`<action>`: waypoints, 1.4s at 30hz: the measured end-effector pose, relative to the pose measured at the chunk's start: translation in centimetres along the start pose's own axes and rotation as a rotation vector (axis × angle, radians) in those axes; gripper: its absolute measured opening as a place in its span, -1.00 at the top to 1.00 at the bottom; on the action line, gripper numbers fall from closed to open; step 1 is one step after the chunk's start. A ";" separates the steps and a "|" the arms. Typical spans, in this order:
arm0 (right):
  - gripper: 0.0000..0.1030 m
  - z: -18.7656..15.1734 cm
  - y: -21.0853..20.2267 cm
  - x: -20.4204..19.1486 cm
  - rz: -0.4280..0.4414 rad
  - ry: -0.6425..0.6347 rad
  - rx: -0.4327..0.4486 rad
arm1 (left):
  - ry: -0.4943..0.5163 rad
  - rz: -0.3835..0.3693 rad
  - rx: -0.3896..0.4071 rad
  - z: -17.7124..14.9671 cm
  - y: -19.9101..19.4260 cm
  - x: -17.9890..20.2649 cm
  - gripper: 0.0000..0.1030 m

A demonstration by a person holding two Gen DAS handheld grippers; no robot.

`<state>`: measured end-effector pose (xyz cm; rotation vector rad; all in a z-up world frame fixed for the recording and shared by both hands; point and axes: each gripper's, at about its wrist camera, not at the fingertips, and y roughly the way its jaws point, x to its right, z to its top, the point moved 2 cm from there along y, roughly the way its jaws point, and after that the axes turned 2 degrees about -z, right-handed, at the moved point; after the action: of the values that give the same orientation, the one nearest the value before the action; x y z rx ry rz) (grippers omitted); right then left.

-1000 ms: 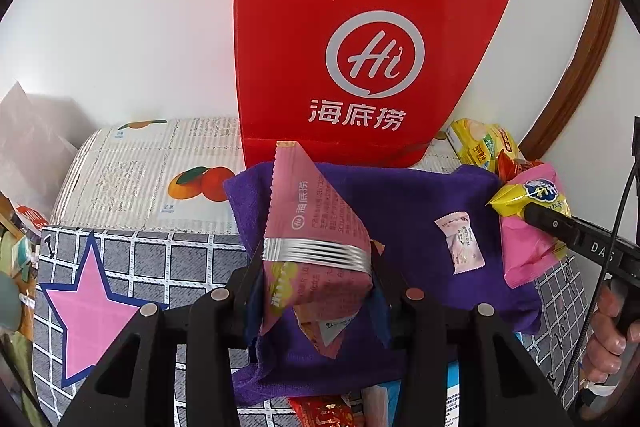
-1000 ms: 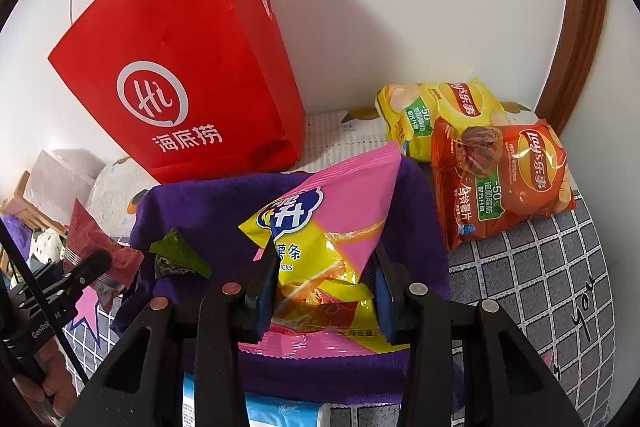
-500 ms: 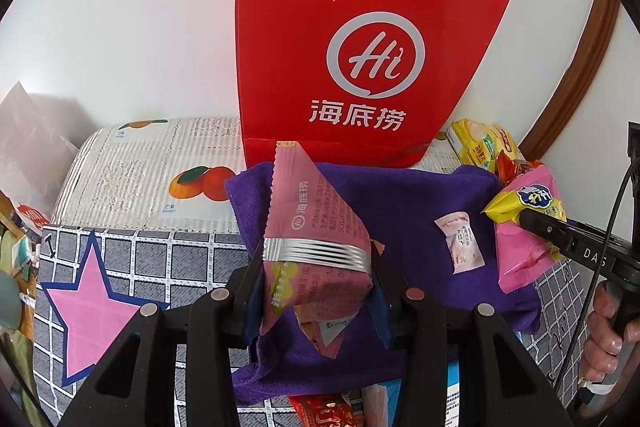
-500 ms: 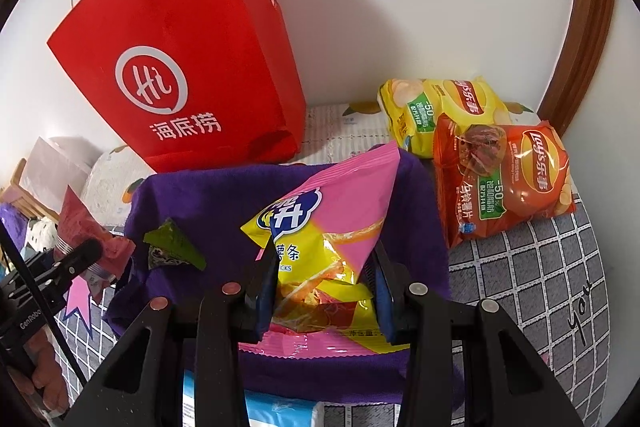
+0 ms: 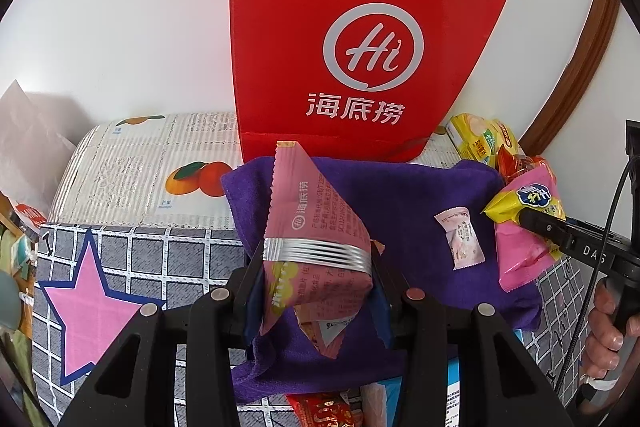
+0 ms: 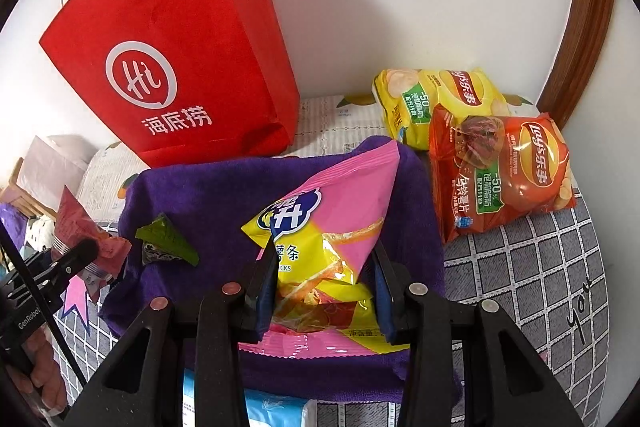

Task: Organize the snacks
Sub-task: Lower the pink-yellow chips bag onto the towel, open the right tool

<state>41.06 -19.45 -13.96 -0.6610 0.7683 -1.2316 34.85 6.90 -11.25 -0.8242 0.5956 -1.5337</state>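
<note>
While left claw (image 5: pixel 318 277) grips pink snack packet (image 5: pixel 310 239) upright above purple cloth (image 5: pixel 396 203), red bag (image 5: pixel 352 39) stands behind. Right view: right claw (image 6: pixel 324 285) level, clamped on pink-yellow fries bag (image 6: pixel 328 227) over cloth; chip bags (image 6: pixel 480 143) lie right.

Both wrist views close, sharing purple cloth (image 5: pixel 404 199).

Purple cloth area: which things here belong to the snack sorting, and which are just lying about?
Part of the job:
- pink Haidilao packet in left tongs
- pink-yellow fries bag in right tongs
- two Lay's bags
- small pink sachet
- green packet
- red paper bag, probably the destination

Lying about:
- purple cloth
- star-print table cover
</note>
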 end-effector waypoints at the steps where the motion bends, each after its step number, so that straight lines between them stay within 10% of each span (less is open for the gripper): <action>1: 0.21 0.0 0.0 0.0 0.000 -0.004 -0.002 | 0.001 0.000 0.000 0.0 0.0 0.1 0.18; 42: 0.20 -0.8 3.9 0.0 0.006 -0.024 -0.143 | 0.021 0.001 -0.022 -0.4 0.5 0.3 0.17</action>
<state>42.64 -18.59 -17.53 -0.7878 0.8431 -1.1689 34.84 6.48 -11.82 -0.8256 0.6292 -1.5389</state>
